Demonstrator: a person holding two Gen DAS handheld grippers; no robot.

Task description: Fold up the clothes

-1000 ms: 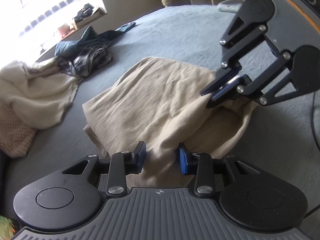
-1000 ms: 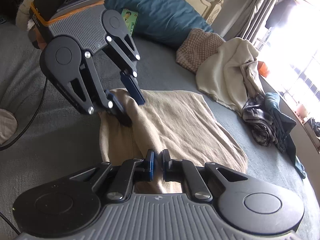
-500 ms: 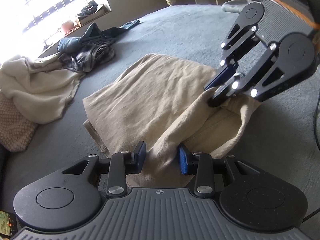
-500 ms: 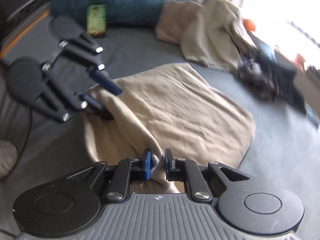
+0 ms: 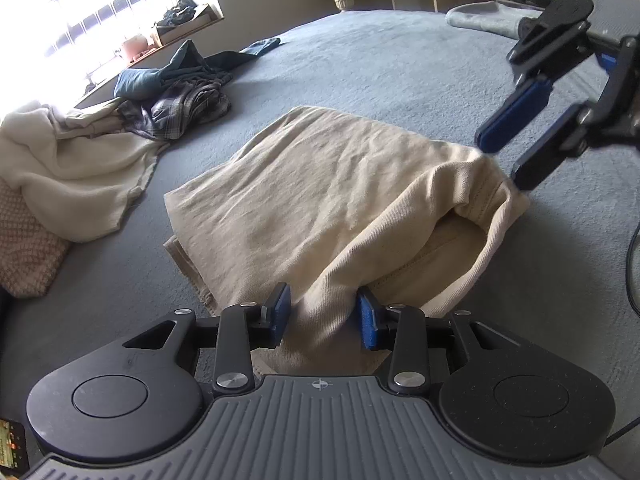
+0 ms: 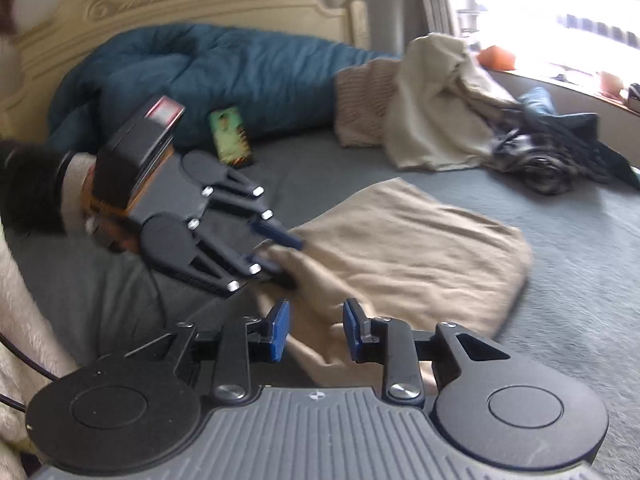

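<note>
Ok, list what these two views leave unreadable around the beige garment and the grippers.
- Beige garment, left wrist view: its near edge is hidden under the left gripper body, and the pads' contact with the cloth can't be confirmed.
- Right gripper, opening: the right wrist view is motion-blurred, so whether cloth touches its pads is unclear.
- Right gripper, left wrist view: cut off by the frame's right edge.
- Clothes pile: individual items too tangled to separate.
</note>
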